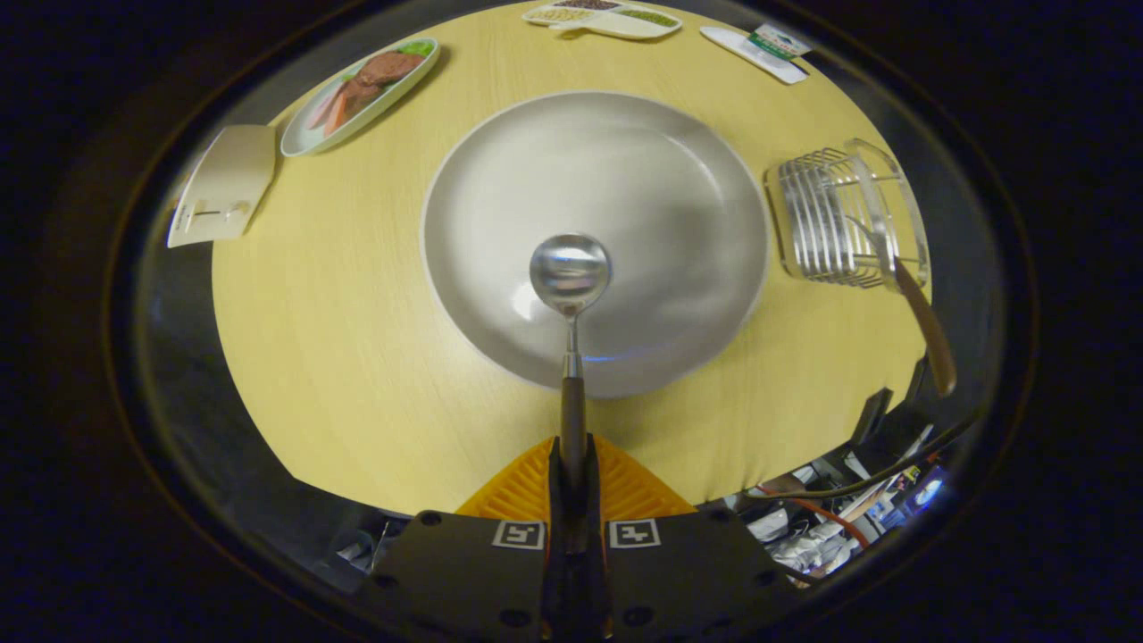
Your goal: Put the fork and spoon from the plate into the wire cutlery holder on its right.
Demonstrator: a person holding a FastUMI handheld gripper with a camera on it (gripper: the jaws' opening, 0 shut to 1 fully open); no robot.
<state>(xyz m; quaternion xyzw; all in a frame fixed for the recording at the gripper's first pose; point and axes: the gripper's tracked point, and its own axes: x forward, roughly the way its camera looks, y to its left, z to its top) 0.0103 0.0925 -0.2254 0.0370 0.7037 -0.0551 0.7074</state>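
My gripper (572,464) is clamped on the spoon (571,304): both fingers press against its dark handle, which runs straight ahead between them. The spoon's metal neck and round bowl reach out over the near half of the plate (661,161); whether the bowl touches the plate I cannot tell. The plate itself is a large round grey dish with a pale rim, set on the pale wood tabletop (339,357) and otherwise bare.

To the right of the plate, close to its rim but apart from it, stands the wire cutlery holder (826,223). The fork (902,286) is already in it, its brown handle sticking out over the holder's near right corner, tilted towards the tabletop's edge.

To the left of the plate, well apart, lies a pale card (223,183). Beyond that, far left of the plate, is an oval dish (362,94) with a picture of food. Beyond the plate's far rim is a sectioned tray (603,18), and to the far right of it a small flat packet (759,49).
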